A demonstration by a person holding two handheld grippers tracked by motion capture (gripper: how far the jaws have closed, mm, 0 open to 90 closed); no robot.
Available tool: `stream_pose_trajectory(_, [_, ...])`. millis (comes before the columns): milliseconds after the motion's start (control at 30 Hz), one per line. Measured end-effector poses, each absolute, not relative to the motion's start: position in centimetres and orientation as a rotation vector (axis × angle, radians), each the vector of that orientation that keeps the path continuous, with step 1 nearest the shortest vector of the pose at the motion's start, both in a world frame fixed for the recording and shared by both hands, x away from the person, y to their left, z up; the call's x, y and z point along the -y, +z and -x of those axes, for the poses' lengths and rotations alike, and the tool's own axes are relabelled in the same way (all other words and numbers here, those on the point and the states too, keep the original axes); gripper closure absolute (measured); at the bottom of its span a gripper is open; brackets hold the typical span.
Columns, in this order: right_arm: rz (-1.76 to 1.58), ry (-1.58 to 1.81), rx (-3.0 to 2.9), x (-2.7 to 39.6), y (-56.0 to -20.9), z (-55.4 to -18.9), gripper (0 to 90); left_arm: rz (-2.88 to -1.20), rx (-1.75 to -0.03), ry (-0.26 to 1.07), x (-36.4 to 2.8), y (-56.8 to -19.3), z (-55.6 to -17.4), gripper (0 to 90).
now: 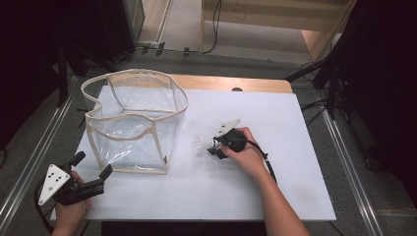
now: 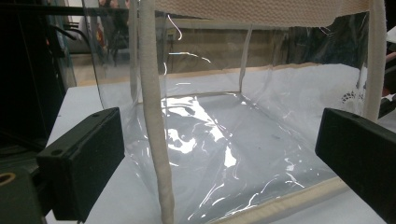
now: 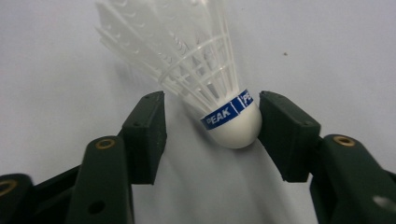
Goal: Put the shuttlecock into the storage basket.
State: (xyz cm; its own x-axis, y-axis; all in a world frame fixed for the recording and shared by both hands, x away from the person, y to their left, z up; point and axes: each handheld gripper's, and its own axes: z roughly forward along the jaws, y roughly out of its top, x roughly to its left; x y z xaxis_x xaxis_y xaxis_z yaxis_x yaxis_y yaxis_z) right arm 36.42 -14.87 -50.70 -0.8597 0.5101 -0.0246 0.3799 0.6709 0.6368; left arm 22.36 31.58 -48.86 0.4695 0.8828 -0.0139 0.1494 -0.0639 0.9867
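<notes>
One clear bag (image 1: 133, 123) with cream trim stands open-topped at about ten o'clock on the white table (image 1: 275, 196), one shuttlecock (image 1: 200, 144) lies near the middle, and two grippers are in play. The left gripper (image 1: 93, 169) sits down at seven o'clock, just beside the bag's near corner, its jaws spread wide and holding nothing; in the left gripper view (image 2: 219, 154) the bag's front wall stands between the two black jaws, apart from both.

The bag's far side is cut off at the top of that view, and glare on the plastic makes the floor of the bag hard to read. From above, the shuttlecock is a small pale blur, half covered by the right gripper (image 1: 212, 146) and the hand (image 1: 248, 155) behind it.

In the right gripper view (image 3: 211, 123) the shuttlecock (image 3: 205, 88) is plain: white feathers fanning toward twelve o'clock, a blue band on the cork. The jaws stand about half open around the cork; the one at three o'clock touches it, the one at nine o'clock stands off with a gap.
</notes>
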Motion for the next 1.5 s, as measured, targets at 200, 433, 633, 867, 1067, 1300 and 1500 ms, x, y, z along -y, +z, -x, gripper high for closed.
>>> stream_pose_trajectory(200, [-0.758, 0.953, -2.682, 15.1, -50.6, -36.5, 54.3, -1.54, -0.932, 0.775, -31.6, -48.9, -22.4, 2.1])
stream_pose_trajectory(433, [-0.805, 0.959, -2.655, 15.5, -50.6, -36.7, 61.0, -1.54, -0.931, 0.774, -31.6, -48.9, -22.4, 2.1])
stream_pose_trajectory(633, [-0.837, 0.965, -2.638, 15.5, -50.5, -36.7, 61.2, -1.542, -0.929, 0.776, -31.5, -48.9, -22.4, 2.1])
stream_pose_trajectory(867, [-0.884, 0.998, -2.602, 15.9, -49.7, -36.6, 61.2, -1.542, -0.931, 0.779, -31.5, -48.9, -22.3, 2.1])
stream_pose_trajectory(1067, [-0.918, 1.047, -2.566, 16.3, -48.7, -36.5, 61.2, -1.542, -0.931, 0.779, -31.5, -48.9, -22.3, 2.1])
stream_pose_trajectory(1300, [-0.962, 1.101, -2.532, 16.8, -47.9, -36.4, 61.2, -1.543, -0.931, 0.779, -31.5, -48.9, -22.3, 2.1])
stream_pose_trajectory(1500, [-0.981, 1.121, -2.51, 17.0, -47.4, -36.3, 61.2, -1.542, -0.93, 0.781, -31.4, -48.9, -22.3, 2.1])
